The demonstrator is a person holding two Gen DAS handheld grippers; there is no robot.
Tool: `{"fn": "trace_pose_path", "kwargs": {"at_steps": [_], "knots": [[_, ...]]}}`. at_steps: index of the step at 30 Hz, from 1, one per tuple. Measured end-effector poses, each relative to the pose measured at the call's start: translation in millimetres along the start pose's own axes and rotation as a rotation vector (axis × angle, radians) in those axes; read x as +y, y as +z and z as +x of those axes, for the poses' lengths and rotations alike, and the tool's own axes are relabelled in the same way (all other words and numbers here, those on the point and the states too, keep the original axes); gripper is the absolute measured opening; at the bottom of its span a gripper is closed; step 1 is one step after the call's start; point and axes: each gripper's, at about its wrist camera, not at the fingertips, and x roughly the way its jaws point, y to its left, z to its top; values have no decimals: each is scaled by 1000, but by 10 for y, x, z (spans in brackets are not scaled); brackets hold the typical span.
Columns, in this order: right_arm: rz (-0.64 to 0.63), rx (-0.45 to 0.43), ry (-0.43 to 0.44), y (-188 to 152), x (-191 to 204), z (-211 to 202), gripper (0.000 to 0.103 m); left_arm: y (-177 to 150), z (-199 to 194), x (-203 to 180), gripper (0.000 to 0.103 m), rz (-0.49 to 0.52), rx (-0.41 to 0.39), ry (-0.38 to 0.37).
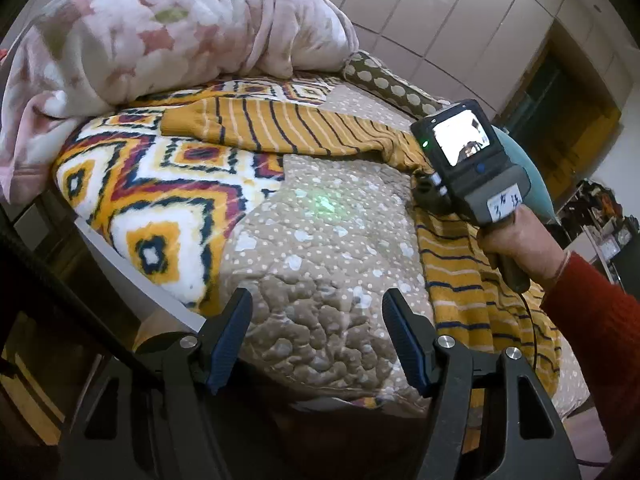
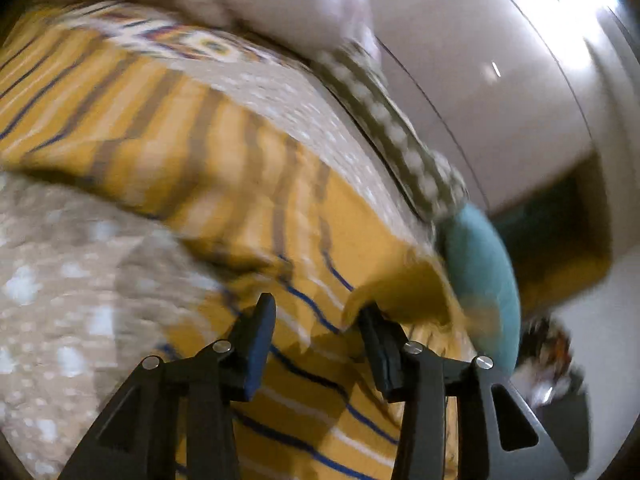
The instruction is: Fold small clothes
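Left wrist view first: closest in, the left gripper [image 1: 318, 336] has its two blue-padded fingers spread apart with nothing between them. It hangs over the bumpy tan bedcover [image 1: 320, 240] with little white dots, which looks soft and puffy like a quilt.

A bit farther, at the right, a hand [image 1: 516, 240] in a red sleeve holds the right gripper [image 1: 428, 184] by its grey handle, low down at the yellow striped sweater [image 1: 304, 128]. In the right wrist view that gripper [image 2: 316, 316] has its fingers partly spread. A curled yellow edge of the sweater touches the right finger, but the pads do not press on it, so I think it is let go. This view is blurry.

The sweater is knit, mustard yellow with dark blue and white lines. One part lies stretched across the bed and another part hangs down the near right side. It looks bent and bunched, not a tidy square, so I think the folding is only begun and most is left.

Farther back lies a fuzzy zigzag blanket [image 1: 160, 184], then a fluffy pink flowered blanket [image 1: 160, 28] in a heap, a dotted pillow [image 1: 392, 88], a teal cushion [image 2: 480, 284], and smooth pale cupboards [image 1: 460, 20].
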Motion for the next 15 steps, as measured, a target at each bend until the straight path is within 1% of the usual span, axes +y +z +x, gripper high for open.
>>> {"fn": "trace_pose_path", "kwargs": {"at_steps": [2, 3, 5, 8, 9, 12, 13, 15], "knots": [[-75, -48, -28, 11, 148, -123, 56, 0, 2, 2, 66, 0, 5, 4], [-95, -60, -34, 4, 180, -169, 57, 4, 9, -4, 66, -1, 8, 5], [-79, -65, -22, -21, 144, -243, 58, 6, -2, -3, 66, -12, 15, 4], [25, -56, 18, -169, -107, -326, 60, 39, -14, 29, 66, -33, 17, 3], [63, -40, 28, -256, -229, -313, 60, 55, -20, 45, 67, -37, 15, 6], [212, 54, 63, -670, -676, -208, 61, 173, -4, 155, 69, -59, -7, 42], [290, 98, 85, -865, -878, -150, 61, 222, 12, 196, 69, -71, -15, 52], [418, 147, 121, -1201, -1165, -109, 61, 400, 89, 323, 69, -112, -32, 79]]}}
